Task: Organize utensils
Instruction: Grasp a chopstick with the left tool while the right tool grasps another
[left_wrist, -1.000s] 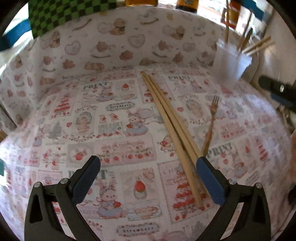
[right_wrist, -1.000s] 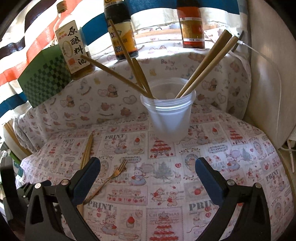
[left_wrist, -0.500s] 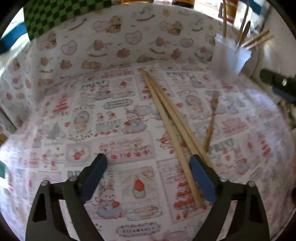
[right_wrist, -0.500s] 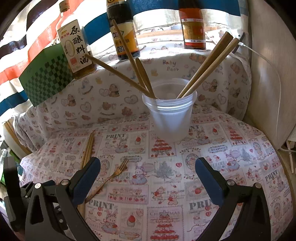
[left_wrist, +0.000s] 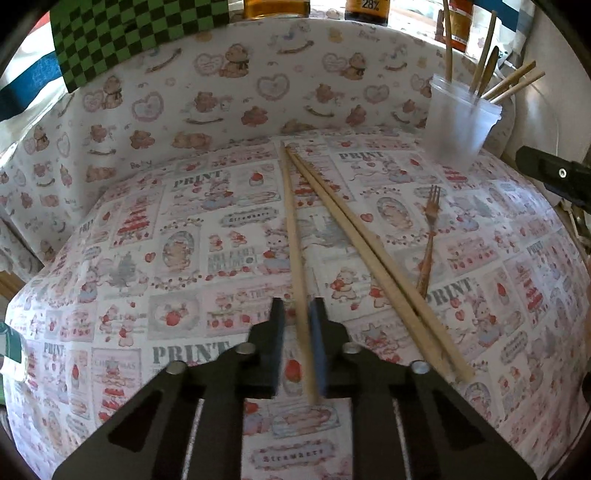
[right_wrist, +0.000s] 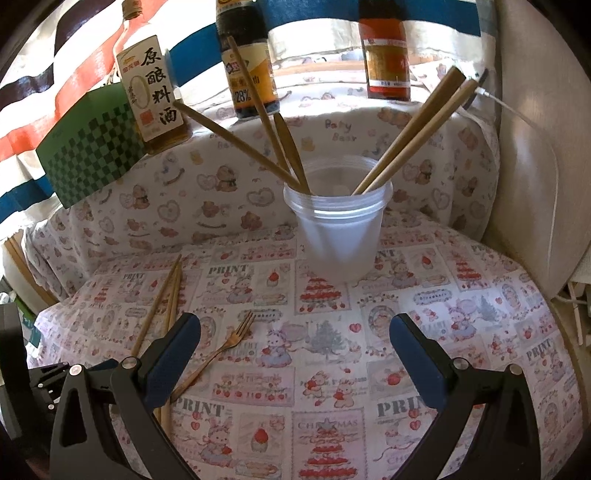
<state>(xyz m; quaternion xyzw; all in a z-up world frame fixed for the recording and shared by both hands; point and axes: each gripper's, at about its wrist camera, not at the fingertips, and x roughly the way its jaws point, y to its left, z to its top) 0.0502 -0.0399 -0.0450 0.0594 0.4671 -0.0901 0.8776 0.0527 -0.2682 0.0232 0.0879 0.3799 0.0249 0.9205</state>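
Note:
Three long wooden chopsticks lie on the printed cloth. One chopstick (left_wrist: 291, 221) runs between the fingers of my left gripper (left_wrist: 297, 306), whose jaws are closing. It rests against the right pad, and a thin gap shows at the left pad. The other two chopsticks (left_wrist: 369, 251) lie together just to the right, with a small wooden fork (left_wrist: 428, 240) beyond them. A clear plastic cup (right_wrist: 340, 236) at the back holds several wooden utensils. My right gripper (right_wrist: 295, 332) hangs open and empty in front of the cup, with the fork (right_wrist: 221, 350) and chopsticks (right_wrist: 162, 306) to its left.
Three sauce bottles (right_wrist: 251, 66) stand on the ledge behind the cup, and a green checkered box (right_wrist: 88, 140) sits at the back left. The cloth rises into a padded wall (left_wrist: 221, 103) at the back. A white panel (right_wrist: 535, 166) with a cable closes the right side.
My left gripper's jaws have gone from wide open to nearly shut around one chopstick, which now lies apart from the other two. The right gripper has stayed still.

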